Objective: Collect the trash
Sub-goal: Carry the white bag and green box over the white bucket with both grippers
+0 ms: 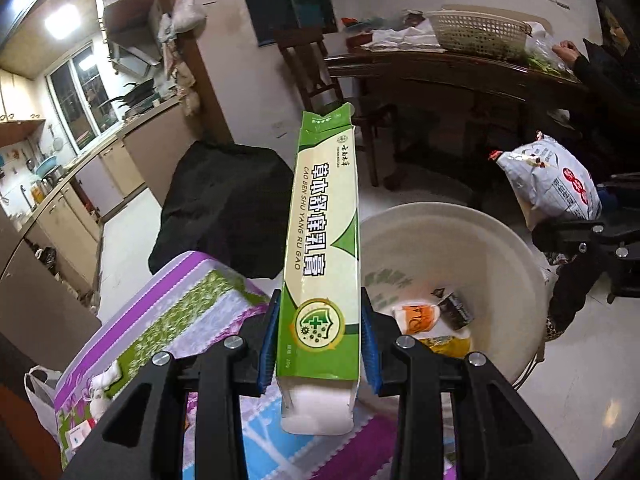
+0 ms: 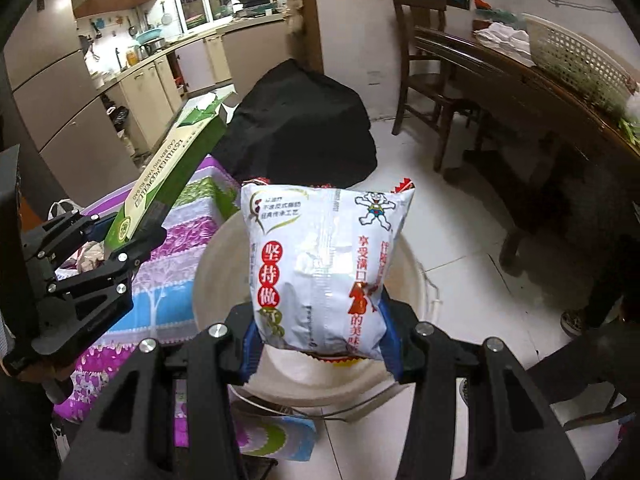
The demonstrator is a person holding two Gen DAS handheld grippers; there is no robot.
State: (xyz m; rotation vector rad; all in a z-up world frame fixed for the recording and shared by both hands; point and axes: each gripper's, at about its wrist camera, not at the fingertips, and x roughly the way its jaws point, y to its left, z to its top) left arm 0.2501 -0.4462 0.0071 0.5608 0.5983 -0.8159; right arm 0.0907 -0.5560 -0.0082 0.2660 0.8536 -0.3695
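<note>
Left wrist view first, and we count 1 green-and-cream carton (image 1: 320, 248), long and narrow, standing up out of the left gripper (image 1: 319, 344). Its jaws are clamped on the carton's lower end, 1 blue pad pressed to each long side, with the torn white flap sticking out below them. Behind and to the right sits 1 cream basin (image 1: 496, 240) on the pale tiled floor (image 1: 580, 380), and inside it we make out about 3 wrappers (image 1: 436, 316) — orange-white, dark, yellow. Under the gripper lies 1 patterned cloth (image 1: 180, 312) in purple, green and blue. Behind it we see 1 black bag (image 1: 224, 208). Far right, the right gripper (image 1: 592, 236) carries 1 white snack bag (image 1: 556, 184). Kitchen counters run along the left, and 1 dark wooden table (image 1: 440, 68) with 1 white basket (image 1: 476, 28) stands at the back.

Now the right wrist view. We have that 1 white snack bag (image 2: 324, 268) pinched at its bottom corners between the right gripper's (image 2: 320, 344) jaws, closed on it — the bag hangs directly above the cream basin (image 2: 408, 364). To the left, the left gripper (image 2: 128, 236) holds the carton (image 2: 172, 180) tilted up and away over the patterned cloth (image 2: 168, 280). The black bag (image 2: 304, 120) sits beyond, with 1 wooden chair (image 2: 424, 60) by the table (image 2: 540, 92).
</note>
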